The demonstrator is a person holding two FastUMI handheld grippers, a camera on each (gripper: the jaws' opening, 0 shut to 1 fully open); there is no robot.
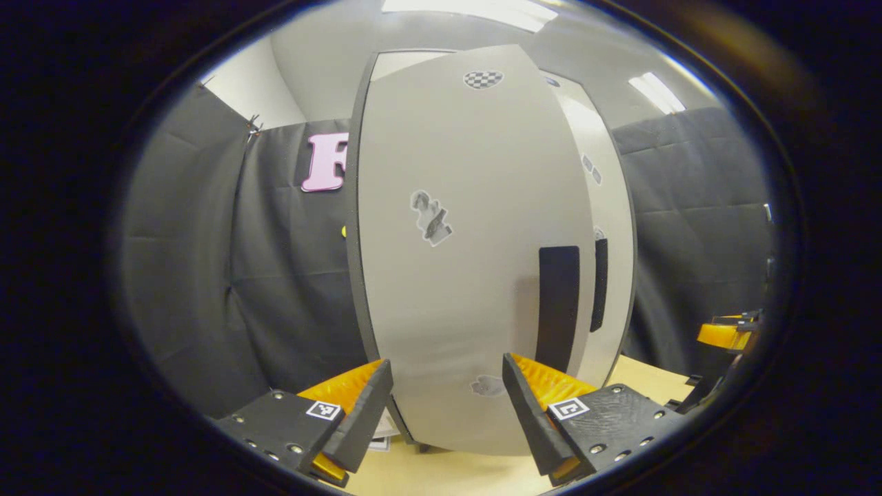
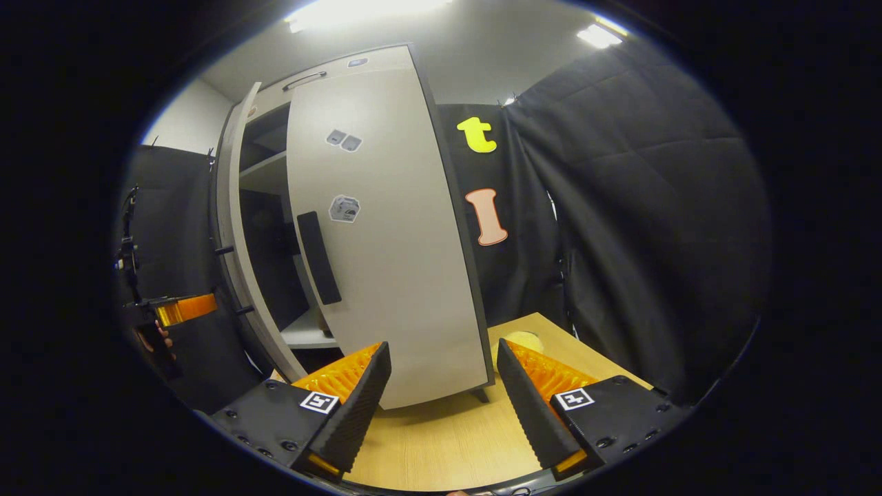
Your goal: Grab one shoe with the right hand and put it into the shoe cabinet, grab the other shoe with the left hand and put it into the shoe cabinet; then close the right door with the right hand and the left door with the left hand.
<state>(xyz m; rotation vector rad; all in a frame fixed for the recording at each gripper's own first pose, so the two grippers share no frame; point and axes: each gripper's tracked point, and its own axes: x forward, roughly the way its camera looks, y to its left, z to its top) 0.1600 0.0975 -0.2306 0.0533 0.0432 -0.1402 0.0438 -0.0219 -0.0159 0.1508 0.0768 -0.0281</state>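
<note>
1. Left gripper view is looking straight at the outer face of the left door [image 1: 475,227] of the shoe cabinet [image 1: 613,207], which is looming close ahead; the left gripper [image 1: 448,406] is sitting with its fingers spread and nothing between them, one to each side of the door's lower part
2. A dark vertical handle [image 1: 557,306] is showing on the right part of that door, and the edge of the right door [image 1: 610,227] with its own handle is peeking just beyond it
3. At the far right of this view the right gripper [image 1: 723,335] is hovering, well apart from the doors
4. Right gripper view is facing the right door [image 2: 386,234], standing partly open with shelves [image 2: 265,172] and a dark gap to its left; its fingers are also spread and empty, near the door's bottom edge
5. I cannot make out the shoes: the cabinet's interior is too dark to tell, though with both grippers empty they are probably already stowed
6. By my judgement the door-closing step is in hand; the next move is calling for a flat push on each door's face until it is seating flush, without catching a finger on the edge
7. The cabinet is standing on a pale wooden table [image 2: 441,441]; black cloth is walling the booth, with ceiling lights above
</note>
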